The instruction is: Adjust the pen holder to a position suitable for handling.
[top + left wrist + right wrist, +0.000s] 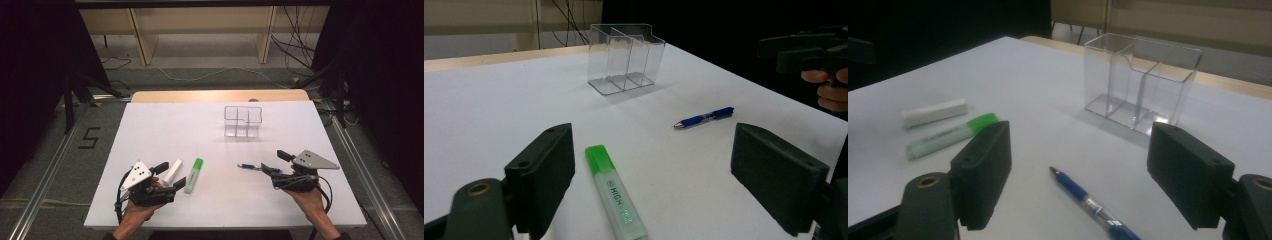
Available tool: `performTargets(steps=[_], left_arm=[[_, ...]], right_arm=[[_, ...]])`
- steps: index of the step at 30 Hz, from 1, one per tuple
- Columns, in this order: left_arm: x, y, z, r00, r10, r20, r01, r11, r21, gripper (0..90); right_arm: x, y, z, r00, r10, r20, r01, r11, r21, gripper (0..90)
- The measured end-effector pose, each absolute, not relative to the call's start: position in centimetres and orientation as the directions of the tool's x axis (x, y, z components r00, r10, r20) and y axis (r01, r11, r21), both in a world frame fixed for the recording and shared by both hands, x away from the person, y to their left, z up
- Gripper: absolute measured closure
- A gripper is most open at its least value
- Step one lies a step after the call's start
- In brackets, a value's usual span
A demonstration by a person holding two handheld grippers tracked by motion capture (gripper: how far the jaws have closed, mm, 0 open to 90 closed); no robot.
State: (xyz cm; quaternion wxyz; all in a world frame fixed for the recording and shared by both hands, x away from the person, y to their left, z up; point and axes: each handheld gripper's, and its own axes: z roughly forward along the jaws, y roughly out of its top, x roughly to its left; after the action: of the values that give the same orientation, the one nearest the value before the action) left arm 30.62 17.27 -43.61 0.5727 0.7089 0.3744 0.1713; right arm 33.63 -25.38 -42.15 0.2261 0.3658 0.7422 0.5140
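Nothing packed yet. The clear organizer [243, 121] stands empty at the far middle of the bench [150, 130], all compartments bare. Three items lie loose on the near half: eraser [173, 171], highlighter [194, 175], pen [247, 166]. Judging by the layout, the work is putting these into the organizer, and all of it is left.

Left claw [170, 175] is low over the bench at near left, jaws wide apart, holding nothing. In the left gripper view the highlighter [616, 200] lies flat between the jaws, nearer the left one, no pad touching it. The eraser sits just beside the highlighter, on its left in the high view.

Right claw [276, 163] is at near right, jaws wide apart as well, empty. In the right gripper view the pen [1093, 206] lies flat on the bench between the jaws, untouched.

Highlighter: long axis runs near-to-far with a slight lean right, green cap at the far end, pointing roughly toward the organizer. The eraser lies about parallel to it.

Pen: long axis runs mostly left-right across the bench; tip points left toward the highlighter, rear end toward the right claw. In the left gripper view [704, 118] the tip is the nearer, left end.

Both claws look lined up for a first pick, grasp not yet made.
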Motion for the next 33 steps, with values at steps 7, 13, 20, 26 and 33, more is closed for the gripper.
performTargets(steps=[7, 13, 20, 26, 33], left_arm=[[30.7, 17.4, -43.6, 0.656, 0.736, -0.168, 0.326, -0.075, 0.943, 16.8], [30.6, 17.4, -43.6, 0.655, 0.742, -0.139, 0.31, -0.097, 0.946, 15.9], [30.6, 17.4, -43.6, 0.648, 0.75, -0.133, 0.307, -0.097, 0.947, 15.0], [30.7, 17.4, -43.6, 0.639, 0.756, -0.143, 0.315, -0.087, 0.945, 14.9], [30.7, 17.4, -43.7, 0.642, 0.754, -0.14, 0.315, -0.092, 0.945, 14.9]], right_arm=[[37.1, -26.2, -41.7, -0.601, 0.797, 0.063, 0.339, 0.183, 0.923, 29.7], [39.0, -26.3, -41.8, -0.572, 0.818, 0.059, 0.362, 0.187, 0.913, 29.6], [41.4, -26.8, -41.9, -0.537, 0.839, 0.091, 0.398, 0.157, 0.904, 29.4], [44.1, -27.2, -42.2, -0.487, 0.865, 0.12, 0.441, 0.125, 0.889, 35.1], [45.7, -27.5, -42.4, -0.453, 0.884, 0.115, 0.452, 0.117, 0.884, 52.8]])
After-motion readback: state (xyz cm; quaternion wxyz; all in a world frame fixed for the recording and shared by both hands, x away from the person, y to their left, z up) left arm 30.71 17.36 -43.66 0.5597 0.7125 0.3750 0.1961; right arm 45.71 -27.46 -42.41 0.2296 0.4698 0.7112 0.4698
